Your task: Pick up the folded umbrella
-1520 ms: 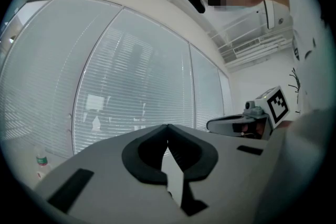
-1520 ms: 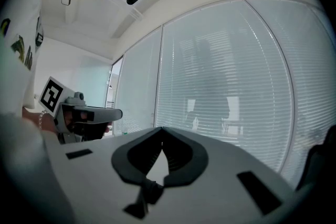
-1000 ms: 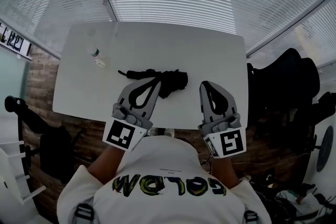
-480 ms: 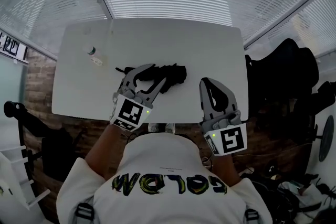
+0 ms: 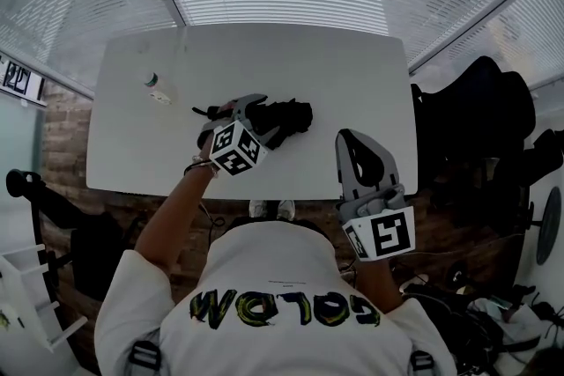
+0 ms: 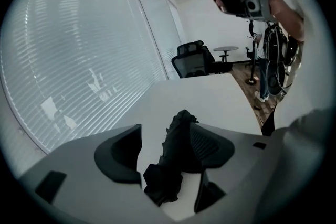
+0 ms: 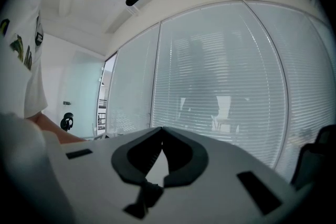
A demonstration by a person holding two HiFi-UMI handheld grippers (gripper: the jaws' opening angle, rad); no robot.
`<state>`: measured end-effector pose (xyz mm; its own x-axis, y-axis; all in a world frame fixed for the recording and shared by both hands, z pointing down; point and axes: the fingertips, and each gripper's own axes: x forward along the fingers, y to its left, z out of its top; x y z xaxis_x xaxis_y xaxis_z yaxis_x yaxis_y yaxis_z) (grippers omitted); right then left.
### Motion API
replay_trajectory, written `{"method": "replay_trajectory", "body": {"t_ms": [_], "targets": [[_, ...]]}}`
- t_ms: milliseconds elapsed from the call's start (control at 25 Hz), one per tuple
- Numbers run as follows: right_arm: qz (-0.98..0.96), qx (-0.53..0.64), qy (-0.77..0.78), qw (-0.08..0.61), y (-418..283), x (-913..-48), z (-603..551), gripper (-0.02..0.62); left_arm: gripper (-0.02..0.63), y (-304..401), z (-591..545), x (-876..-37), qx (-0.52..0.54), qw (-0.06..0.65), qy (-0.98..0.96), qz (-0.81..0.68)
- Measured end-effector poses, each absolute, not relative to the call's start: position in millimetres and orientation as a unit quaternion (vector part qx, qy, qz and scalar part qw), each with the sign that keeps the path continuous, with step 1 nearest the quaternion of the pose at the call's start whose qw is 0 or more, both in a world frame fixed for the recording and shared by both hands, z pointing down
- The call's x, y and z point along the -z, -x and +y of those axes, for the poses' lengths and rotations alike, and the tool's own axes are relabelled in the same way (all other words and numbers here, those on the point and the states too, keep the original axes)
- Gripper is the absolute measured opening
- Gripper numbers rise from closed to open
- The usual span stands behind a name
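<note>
The folded black umbrella (image 5: 284,118) lies crumpled on the white table (image 5: 352,75), a little left of the middle. My left gripper (image 5: 249,115) is tipped down over the umbrella's left half, its marker cube facing up. In the left gripper view the umbrella (image 6: 176,157) runs between the jaws, close against the right-hand pad (image 6: 210,147). These jaws are opening, with a gap at the left-hand pad (image 6: 121,152). My right gripper (image 5: 351,141) hovers level over the table's near right edge. Its jaws are shut tip to tip (image 7: 161,131) on nothing.
A small bottle (image 5: 152,81) and a small white object (image 5: 162,98) sit at the table's far left. Black office chairs (image 5: 480,128) stand to the right. Windows with blinds run behind the table. Another chair (image 6: 194,57) stands beyond the table's far end.
My left gripper dropped from the near table edge down onto the umbrella, rolling as it went, and its jaws went from shut to spread. The right gripper stayed put.
</note>
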<state>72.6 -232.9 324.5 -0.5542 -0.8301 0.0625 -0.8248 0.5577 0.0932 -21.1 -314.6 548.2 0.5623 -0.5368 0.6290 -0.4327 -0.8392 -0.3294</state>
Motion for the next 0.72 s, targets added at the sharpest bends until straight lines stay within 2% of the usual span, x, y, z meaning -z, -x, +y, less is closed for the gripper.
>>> {"method": "replay_trajectory", "body": {"t_ms": [720], "targets": [[-0.872,0.02,-0.486,0.054,-77.8,-329.7,-226.4,0.012,0.384,6.9,-327.3,-666.6,0.53,0.048,0.836,0.135]]}}
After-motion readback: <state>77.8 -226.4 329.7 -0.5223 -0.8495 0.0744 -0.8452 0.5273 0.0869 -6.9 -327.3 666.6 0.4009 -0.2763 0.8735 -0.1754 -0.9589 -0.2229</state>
